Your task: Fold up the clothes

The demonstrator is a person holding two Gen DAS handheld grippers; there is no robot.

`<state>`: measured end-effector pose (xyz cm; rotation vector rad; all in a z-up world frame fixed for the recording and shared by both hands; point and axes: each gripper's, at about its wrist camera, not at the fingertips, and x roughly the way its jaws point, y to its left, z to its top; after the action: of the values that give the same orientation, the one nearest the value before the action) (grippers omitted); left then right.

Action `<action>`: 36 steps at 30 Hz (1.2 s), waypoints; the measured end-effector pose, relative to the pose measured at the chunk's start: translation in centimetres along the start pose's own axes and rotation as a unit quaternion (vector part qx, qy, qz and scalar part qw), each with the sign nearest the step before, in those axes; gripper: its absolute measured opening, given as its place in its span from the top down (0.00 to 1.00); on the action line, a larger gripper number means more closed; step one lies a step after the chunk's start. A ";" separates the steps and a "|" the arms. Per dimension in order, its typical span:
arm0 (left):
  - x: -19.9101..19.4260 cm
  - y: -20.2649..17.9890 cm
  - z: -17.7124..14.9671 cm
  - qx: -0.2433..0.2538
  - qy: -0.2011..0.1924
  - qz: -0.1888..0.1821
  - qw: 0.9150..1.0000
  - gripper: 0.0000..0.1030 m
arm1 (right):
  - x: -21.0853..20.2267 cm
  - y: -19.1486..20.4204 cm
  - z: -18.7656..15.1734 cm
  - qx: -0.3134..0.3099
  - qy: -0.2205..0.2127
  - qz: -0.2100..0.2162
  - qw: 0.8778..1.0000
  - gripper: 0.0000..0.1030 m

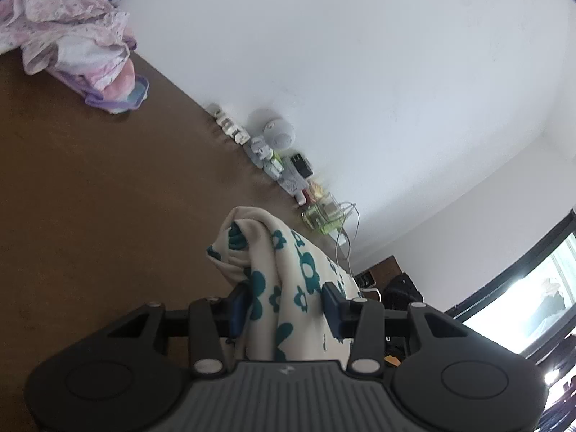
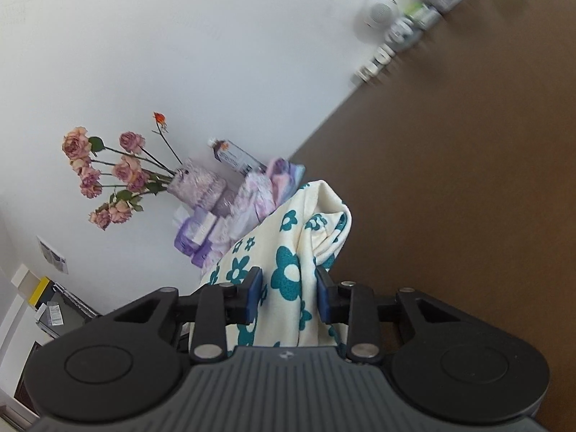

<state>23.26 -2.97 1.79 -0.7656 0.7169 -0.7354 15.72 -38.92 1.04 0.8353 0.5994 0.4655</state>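
A cream garment with teal flowers is bunched between the blue pads of my left gripper, which is shut on it and holds it above the brown table. In the right wrist view the same flowered garment passes between the pads of my right gripper, also shut on the cloth. A fold of the fabric stands up past each pair of fingertips. The rest of the garment hangs below, hidden by the gripper bodies.
A heap of pink and white clothes sits on a purple tray at the table's far left. Small bottles and jars line the wall edge. A vase of dried roses and a water bottle stand by the white wall.
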 end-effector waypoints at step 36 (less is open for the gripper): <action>24.3 11.2 17.5 -0.033 -0.007 0.071 0.997 0.59 | 25.6 -12.8 21.2 0.037 -0.011 -0.030 0.999 0.68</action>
<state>53.62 -10.40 -5.18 -0.7718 0.7771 -0.5796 50.47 -42.69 -5.75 0.8895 0.6235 0.3799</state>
